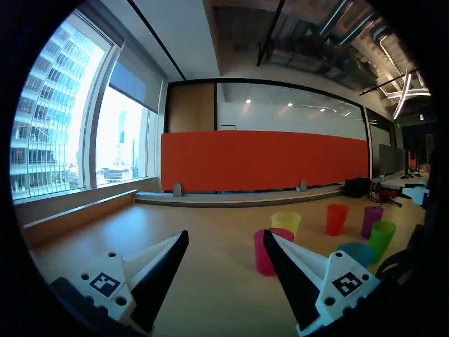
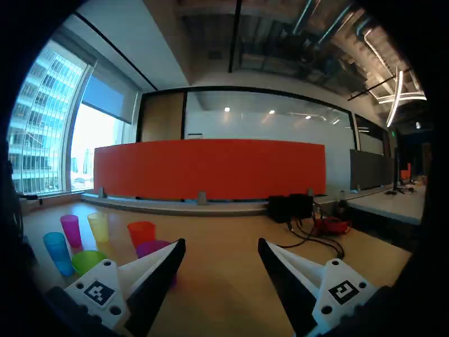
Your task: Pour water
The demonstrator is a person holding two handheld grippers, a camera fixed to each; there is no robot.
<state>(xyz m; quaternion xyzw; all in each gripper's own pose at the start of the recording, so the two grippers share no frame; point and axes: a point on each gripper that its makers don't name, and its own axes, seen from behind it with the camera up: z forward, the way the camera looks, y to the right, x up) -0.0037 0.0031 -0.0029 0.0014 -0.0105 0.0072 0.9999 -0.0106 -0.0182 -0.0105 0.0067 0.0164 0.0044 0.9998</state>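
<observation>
Cups (image 1: 337, 220) in bright colours stand grouped on the wooden surface (image 1: 219, 292), none held. Nearest, the left tool (image 1: 224, 235) and right tool (image 2: 221, 241) both have their fingers spread, empty. The pink cup (image 1: 261, 255) sits just ahead of the left tool, and the yellow cup (image 1: 285, 223) farther back. Which cup holds water cannot be told. The chosen cup is best pinched mid-wall and kept upright. An orange panel (image 1: 264, 160) stands beyond.

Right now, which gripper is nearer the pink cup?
Left. The pink cup sits just past the left gripper's right fingertip; from the right gripper it stands farther off, left of the purple cup.
</observation>
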